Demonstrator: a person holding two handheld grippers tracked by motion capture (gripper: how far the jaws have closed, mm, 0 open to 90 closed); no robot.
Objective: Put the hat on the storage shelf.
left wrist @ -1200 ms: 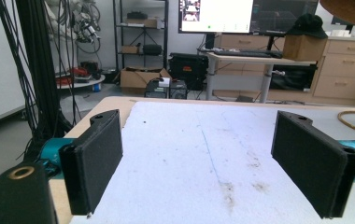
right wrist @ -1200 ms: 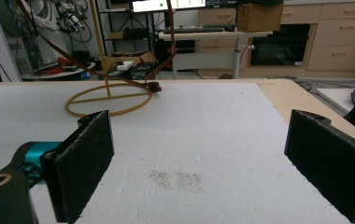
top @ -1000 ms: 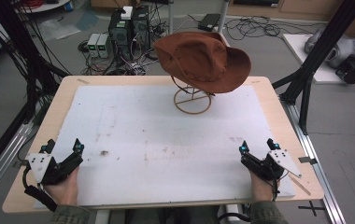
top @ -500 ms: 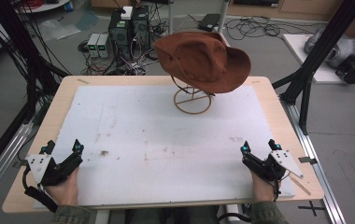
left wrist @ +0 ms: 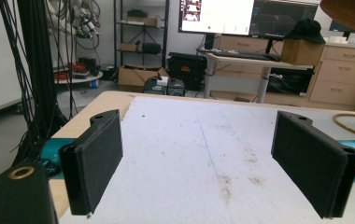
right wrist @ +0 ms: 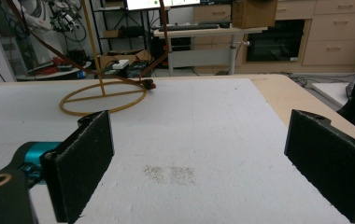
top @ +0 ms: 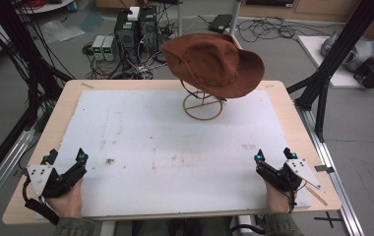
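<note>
The brown suede wide-brimmed hat (top: 213,64) sits tilted on a thin yellow wire stand (top: 202,104) at the far middle of the white-covered wooden worktop (top: 175,147); we hold the left tool (top: 67,160) at the near left corner, jaws spread wide and holding nothing; the right tool (top: 272,155) rests at the near right edge, jaws likewise spread and holding nothing; both are well apart from the hat; our hands grip them from below.
</note>
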